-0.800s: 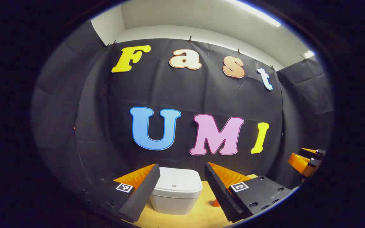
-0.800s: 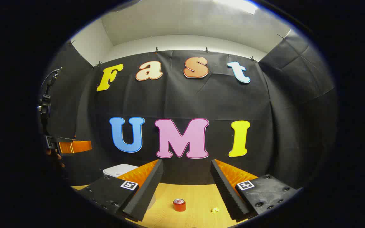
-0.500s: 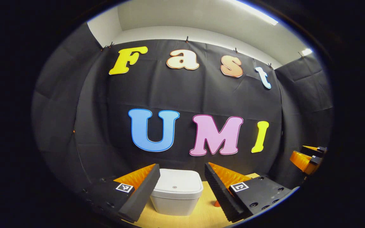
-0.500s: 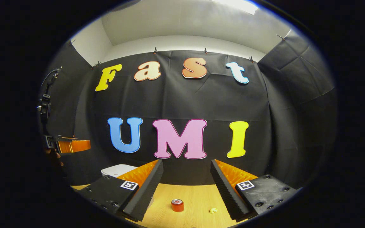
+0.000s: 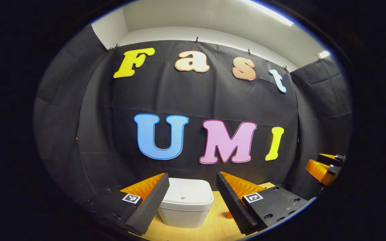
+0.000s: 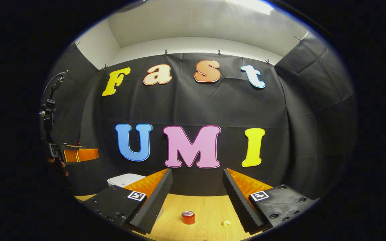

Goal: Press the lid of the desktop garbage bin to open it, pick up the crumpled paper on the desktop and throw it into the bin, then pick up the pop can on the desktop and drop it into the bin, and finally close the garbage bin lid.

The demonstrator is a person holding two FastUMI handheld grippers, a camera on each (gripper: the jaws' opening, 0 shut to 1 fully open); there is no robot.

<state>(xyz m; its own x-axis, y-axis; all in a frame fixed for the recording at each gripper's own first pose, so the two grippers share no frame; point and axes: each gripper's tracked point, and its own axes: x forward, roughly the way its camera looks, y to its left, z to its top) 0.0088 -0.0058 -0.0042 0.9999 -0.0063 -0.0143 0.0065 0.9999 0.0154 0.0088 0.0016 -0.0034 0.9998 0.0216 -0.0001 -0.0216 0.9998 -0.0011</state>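
Little change since earlier frame; left gripper (image 5: 189, 190) drifted slightly. Jaws wide apart, empty. Garbage bin (image 5: 185, 207) dead ahead at 12 o'clock, lid closed. Right gripper (image 6: 197, 189) spread, empty; pop can (image 6: 188, 217) at 12, crumpled paper (image 6: 226, 222) at 1.

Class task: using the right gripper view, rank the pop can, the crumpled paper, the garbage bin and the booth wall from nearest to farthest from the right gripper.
1. Pop can and crumpled paper: on the desktop between the right gripper fingers; too close to call.
2. Garbage bin: farther back, left, lid closed.
3. Booth wall: behind everything.
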